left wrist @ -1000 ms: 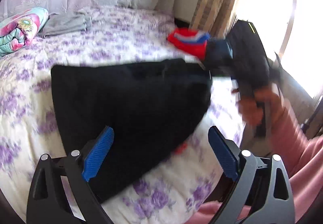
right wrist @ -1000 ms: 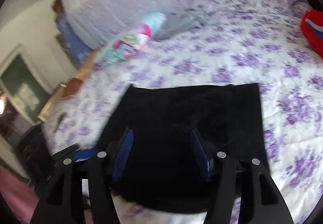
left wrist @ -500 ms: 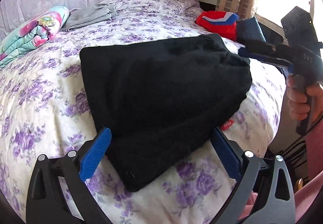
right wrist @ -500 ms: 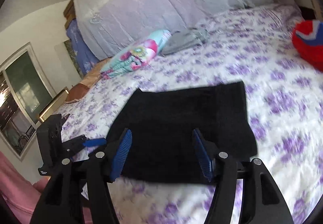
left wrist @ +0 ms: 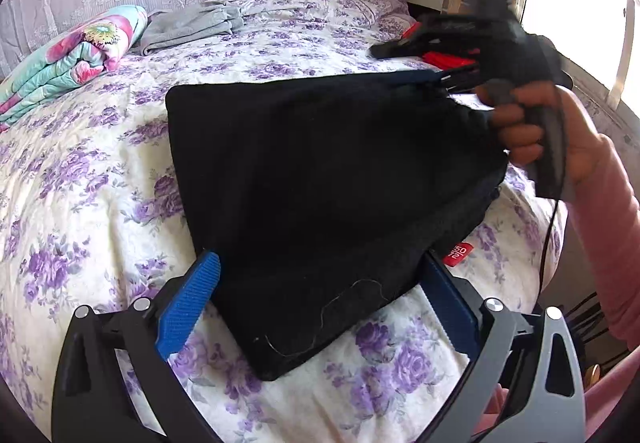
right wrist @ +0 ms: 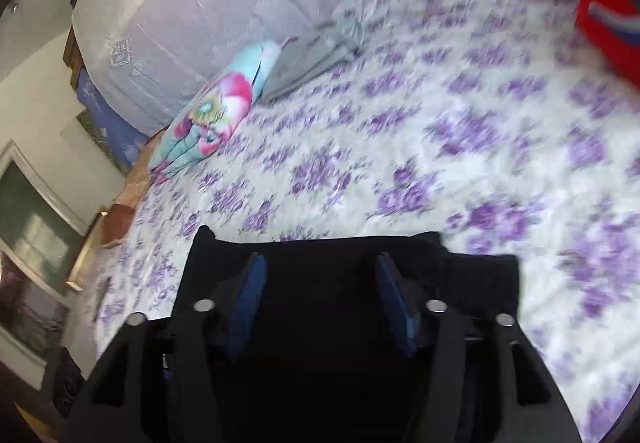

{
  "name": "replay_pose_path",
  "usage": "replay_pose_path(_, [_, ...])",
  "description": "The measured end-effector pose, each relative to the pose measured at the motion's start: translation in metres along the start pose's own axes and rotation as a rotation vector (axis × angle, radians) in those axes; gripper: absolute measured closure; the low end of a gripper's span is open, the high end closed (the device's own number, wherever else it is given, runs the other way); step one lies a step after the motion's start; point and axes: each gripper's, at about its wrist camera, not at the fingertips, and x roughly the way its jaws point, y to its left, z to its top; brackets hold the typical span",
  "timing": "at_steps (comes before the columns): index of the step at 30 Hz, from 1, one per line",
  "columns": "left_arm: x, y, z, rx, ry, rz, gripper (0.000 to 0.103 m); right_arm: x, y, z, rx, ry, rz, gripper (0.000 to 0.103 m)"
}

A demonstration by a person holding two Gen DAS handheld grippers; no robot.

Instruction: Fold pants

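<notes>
The black pants [left wrist: 320,171] lie folded into a thick stack on the purple-flowered bedspread [left wrist: 80,171]. My left gripper [left wrist: 320,283] is open, its blue pads [left wrist: 188,307] standing wide on either side of the stack's near corner. In the left wrist view, a hand [left wrist: 532,131] in a pink sleeve holds my right gripper [left wrist: 408,63] at the stack's far right edge, jaws apart, with the lower finger along the cloth. The right wrist view is blurred. In it, the right gripper [right wrist: 320,283] hangs open over the pants [right wrist: 480,275], its pads [right wrist: 252,295] not pressing the cloth.
A rolled floral blanket [left wrist: 72,51] and a folded grey garment [left wrist: 192,23] lie at the bed's far side by the lace-covered headboard. A red garment [right wrist: 608,27] sits far right. A red tag [left wrist: 458,253] peeks out from under the pants. The bed's edge and a bright window are to the right.
The right gripper swung in from beside the bed to the pants' far right edge, and its view now sits low over the cloth. The left gripper dipped closer to the near corner.
</notes>
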Motion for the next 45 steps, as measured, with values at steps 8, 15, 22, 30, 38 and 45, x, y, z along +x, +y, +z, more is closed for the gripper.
replay_pose_path(8, [-0.021, 0.019, 0.000, -0.069, -0.006, 0.005, 0.006, -0.043, 0.044, -0.081, -0.275, -0.007, 0.032, 0.027])
replay_pose_path(15, [-0.035, 0.071, -0.007, -0.322, 0.069, -0.116, 0.006, -0.075, 0.078, -0.122, -0.508, -0.107, -0.040, 0.028])
replay_pose_path(22, [-0.018, 0.076, -0.001, -0.491, 0.162, -0.428, 0.006, -0.096, 0.079, -0.115, -0.537, -0.116, -0.008, 0.028])
replay_pose_path(30, [0.003, 0.070, 0.001, -0.579, 0.289, -0.492, 0.007, -0.106, -0.043, -0.041, -0.035, -0.034, 0.162, 0.026])
replay_pose_path(38, [0.020, 0.069, 0.009, -0.570, 0.292, -0.492, 0.005, -0.008, -0.137, -0.013, 0.267, 0.257, 0.453, 0.029])
replay_pose_path(45, [0.037, 0.070, 0.029, -0.547, 0.218, -0.525, 0.006, 0.064, -0.085, 0.009, 0.218, 0.414, 0.564, 0.037])
